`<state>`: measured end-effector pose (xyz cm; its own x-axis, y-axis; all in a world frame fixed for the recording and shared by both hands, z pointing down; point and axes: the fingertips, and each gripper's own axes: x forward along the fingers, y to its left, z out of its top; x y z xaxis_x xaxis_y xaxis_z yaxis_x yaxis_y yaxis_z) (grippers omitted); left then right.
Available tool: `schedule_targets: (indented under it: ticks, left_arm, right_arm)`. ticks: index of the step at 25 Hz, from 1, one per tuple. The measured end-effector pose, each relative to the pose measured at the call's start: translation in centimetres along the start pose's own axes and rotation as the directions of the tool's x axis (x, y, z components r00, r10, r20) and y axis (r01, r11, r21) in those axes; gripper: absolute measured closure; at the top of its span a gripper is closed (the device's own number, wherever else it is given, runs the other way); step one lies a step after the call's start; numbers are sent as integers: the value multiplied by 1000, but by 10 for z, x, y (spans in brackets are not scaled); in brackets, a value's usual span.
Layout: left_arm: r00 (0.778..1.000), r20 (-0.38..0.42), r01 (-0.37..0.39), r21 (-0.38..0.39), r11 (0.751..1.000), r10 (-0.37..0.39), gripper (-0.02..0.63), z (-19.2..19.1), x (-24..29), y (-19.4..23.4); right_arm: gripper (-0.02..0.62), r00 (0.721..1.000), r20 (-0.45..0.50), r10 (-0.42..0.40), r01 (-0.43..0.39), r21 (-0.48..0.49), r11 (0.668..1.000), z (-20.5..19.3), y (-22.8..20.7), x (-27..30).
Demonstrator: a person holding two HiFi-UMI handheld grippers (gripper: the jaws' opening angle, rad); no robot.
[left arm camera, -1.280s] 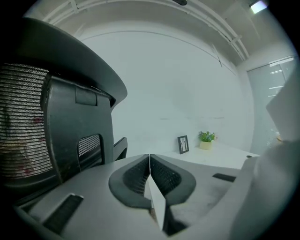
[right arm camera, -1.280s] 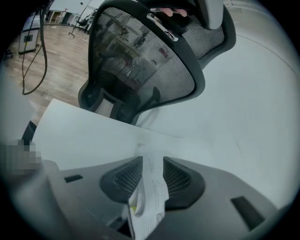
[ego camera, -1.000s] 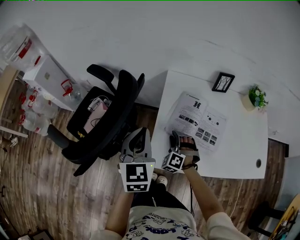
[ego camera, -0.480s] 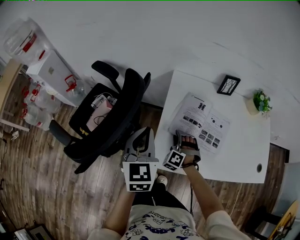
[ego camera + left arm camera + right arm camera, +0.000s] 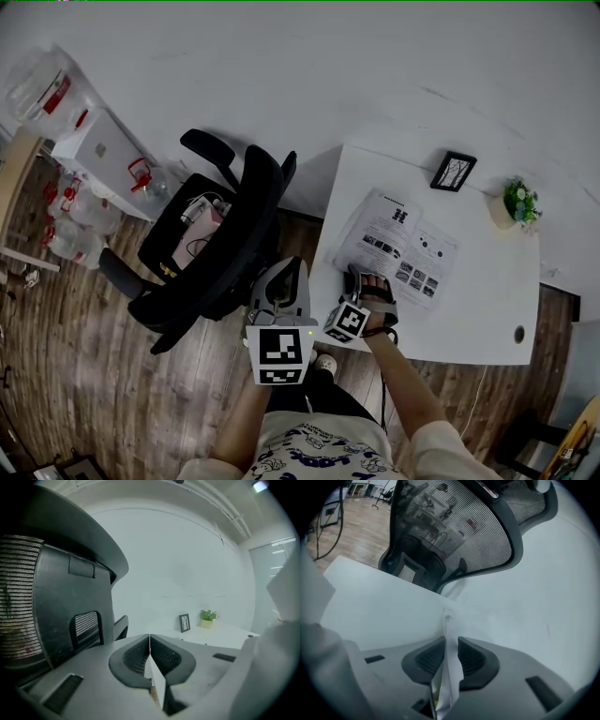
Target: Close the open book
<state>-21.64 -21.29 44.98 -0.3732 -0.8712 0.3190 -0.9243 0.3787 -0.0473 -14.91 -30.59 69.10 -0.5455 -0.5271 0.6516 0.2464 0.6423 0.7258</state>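
Observation:
The open book (image 5: pixel 398 246) lies flat on the white table (image 5: pixel 478 300), its printed pages up. My right gripper (image 5: pixel 354 277) is at the book's near left corner. In the right gripper view its jaws (image 5: pixel 451 644) have just been closing, and a thin stack of white pages (image 5: pixel 451 672) stands on edge between the pads, pinched there. My left gripper (image 5: pixel 291 267) hangs off the table's left edge, beside the chair. Its pads (image 5: pixel 149 641) meet in a line with nothing between them.
A black office chair (image 5: pixel 225 234) stands close to the table's left side and fills the left gripper view's left half (image 5: pixel 70 602). A small picture frame (image 5: pixel 453 171) and a potted plant (image 5: pixel 517 199) stand at the table's far side. Storage boxes sit far left.
The right gripper stays at the book's near left corner and the left gripper keeps its place. Only the head view shifts slightly.

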Motion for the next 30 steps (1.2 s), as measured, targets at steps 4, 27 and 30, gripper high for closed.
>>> schedule_targets:
  ticks: [4,27,30]
  left_arm:
    - [1000,0,4,-4,1000,-4,583,0,0,-2]
    - [992,46,115,-3,993,-115,583,23,6,-49]
    - [990,45,136,-17,991,-135,583,24,7,-57]
  right_arm:
    - [511,1000,27,-7,5,71,997,3,-6,-6]
    - [552,978,126,-167,45,652,756,-29,-59,-76]
    - [552,973,121,-194,54,702,710,-37,-63,-84]
